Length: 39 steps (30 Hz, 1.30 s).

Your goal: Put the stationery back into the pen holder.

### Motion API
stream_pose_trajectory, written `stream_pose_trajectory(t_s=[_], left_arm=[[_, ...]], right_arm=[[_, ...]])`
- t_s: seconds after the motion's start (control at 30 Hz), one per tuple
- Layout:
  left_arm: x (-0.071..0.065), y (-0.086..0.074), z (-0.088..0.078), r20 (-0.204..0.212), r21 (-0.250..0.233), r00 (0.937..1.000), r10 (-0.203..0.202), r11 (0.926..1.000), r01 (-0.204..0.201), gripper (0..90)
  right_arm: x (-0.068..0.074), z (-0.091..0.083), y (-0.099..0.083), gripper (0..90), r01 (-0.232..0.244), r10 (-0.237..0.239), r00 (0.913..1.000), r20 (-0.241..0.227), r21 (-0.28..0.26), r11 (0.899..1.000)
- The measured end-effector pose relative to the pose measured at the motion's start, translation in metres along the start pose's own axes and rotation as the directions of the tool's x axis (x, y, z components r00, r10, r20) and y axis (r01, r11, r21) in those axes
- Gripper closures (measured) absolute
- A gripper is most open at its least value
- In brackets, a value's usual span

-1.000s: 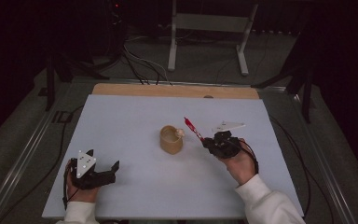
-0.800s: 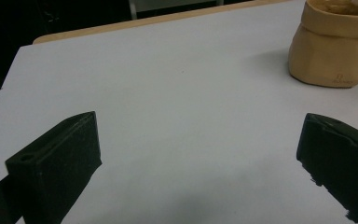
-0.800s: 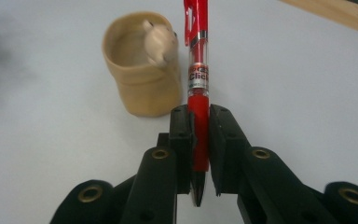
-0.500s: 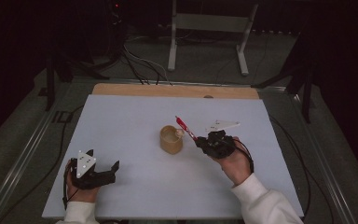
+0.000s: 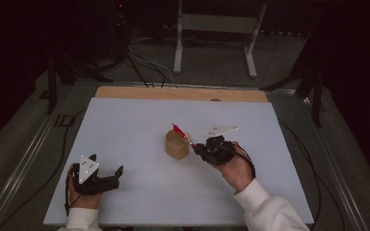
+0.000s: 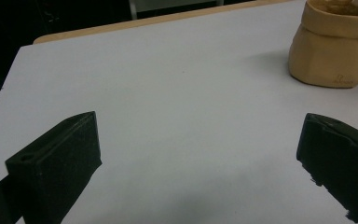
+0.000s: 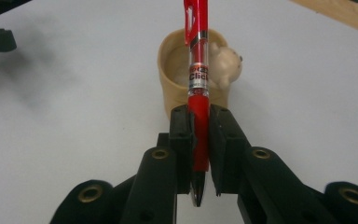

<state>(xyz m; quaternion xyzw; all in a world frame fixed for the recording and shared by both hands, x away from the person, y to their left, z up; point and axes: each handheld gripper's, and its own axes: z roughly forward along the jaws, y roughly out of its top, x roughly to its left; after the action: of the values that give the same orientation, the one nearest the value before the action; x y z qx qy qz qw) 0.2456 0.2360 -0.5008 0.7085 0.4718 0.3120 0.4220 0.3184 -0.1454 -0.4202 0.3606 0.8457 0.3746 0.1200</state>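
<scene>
A red pen (image 7: 198, 88) is clamped between the jaws of my right gripper (image 7: 199, 122), its clip end pointing away from me over a tan cup (image 7: 182, 70). In the high view the right gripper (image 5: 198, 147) sits just right of the tan cup (image 5: 176, 147), with the red pen (image 5: 182, 133) slanting up and left over the cup's rim. My left gripper (image 5: 107, 174) rests at the table's near left, jaws wide apart with nothing between them. In the left gripper view the tan cup (image 6: 331, 46) stands at the far right.
The white table top (image 5: 135, 120) has a wooden strip (image 5: 173, 93) along its far edge. Behind the table stand a metal stand (image 5: 212, 29) and loose cables (image 5: 144, 62) on the floor. Metal rails run along both table sides.
My right gripper has carried the red pen leftward, from right of the cup to over its rim. The left gripper has stayed put.
</scene>
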Motion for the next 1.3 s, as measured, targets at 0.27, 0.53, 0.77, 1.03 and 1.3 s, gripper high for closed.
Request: stream_pose_trajectory(t_s=[0.27, 0.53, 0.77, 1.03, 1.3], left_arm=[[-0.0004, 0.0000, 0.0002, 0.001, 0.000, 1.0000, -0.002, 1.0000, 0.002, 0.2], [-0.0005, -0.0002, 0.0007, 0.003, 0.001, 1.0000, -0.001, 1.0000, 0.001, 0.2], [-0.0004, -0.0002, 0.0006, 0.002, 0.001, 1.0000, -0.002, 1.0000, 0.002, 0.2], [-0.0001, -0.0001, 0.0002, 0.001, 0.001, 1.0000, -0.001, 1.0000, 0.001, 0.2], [0.0001, -0.0002, 0.0003, 0.000, 0.002, 1.0000, -0.001, 1.0000, 0.001, 0.2]], right_arm=[[-0.0002, 0.0055, -0.0032, 81.2, 0.000, 0.000, 1.0000, -0.008, 0.039, 0.999], [-0.0006, 0.0079, -0.0040, 80.9, -0.008, 0.010, 0.9997, -0.024, 0.056, 0.998], [0.0001, 0.0089, -0.0031, 80.7, -0.015, 0.016, 0.9995, -0.027, 0.061, 0.998], [-0.0002, 0.0087, -0.0022, 80.2, -0.023, 0.025, 0.9994, -0.022, 0.055, 0.998], [-0.0012, 0.0068, 0.0004, 80.2, -0.033, 0.034, 0.9993, -0.017, 0.036, 0.999]])
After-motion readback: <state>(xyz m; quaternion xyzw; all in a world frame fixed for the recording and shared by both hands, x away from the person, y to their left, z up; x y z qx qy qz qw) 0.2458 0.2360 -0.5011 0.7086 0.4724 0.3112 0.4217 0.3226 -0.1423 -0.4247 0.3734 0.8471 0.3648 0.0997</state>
